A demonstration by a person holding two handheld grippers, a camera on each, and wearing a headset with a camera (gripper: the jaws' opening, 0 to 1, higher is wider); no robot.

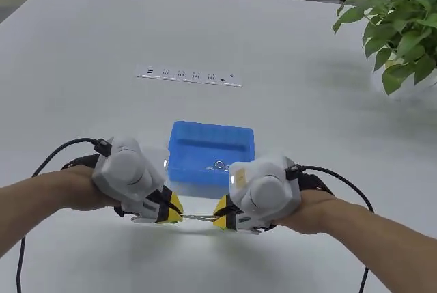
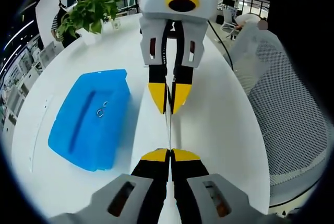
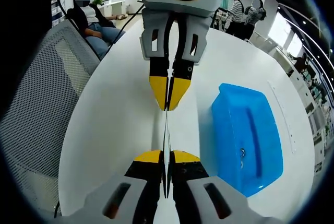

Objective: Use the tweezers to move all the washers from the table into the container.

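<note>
The slim metal tweezers (image 1: 198,218) span the gap between my two grippers, just above the white table (image 1: 287,81) near its front edge. My left gripper (image 1: 168,210) is shut on one end and my right gripper (image 1: 222,216) is shut on the other, yellow tips facing each other. In the left gripper view its own tips (image 2: 169,154) pinch the tweezers (image 2: 168,130), with the right gripper (image 2: 169,105) opposite. The right gripper view mirrors this: right gripper (image 3: 166,156), tweezers (image 3: 167,129), left gripper (image 3: 168,102). Just behind them stands the blue container (image 1: 212,151) with washers (image 1: 218,166) inside.
A white power strip (image 1: 188,76) lies mid-table beyond the container. A potted plant (image 1: 403,20) stands at the far right. A grey mesh chair (image 2: 282,104) sits by the table's near side. People sit in the background.
</note>
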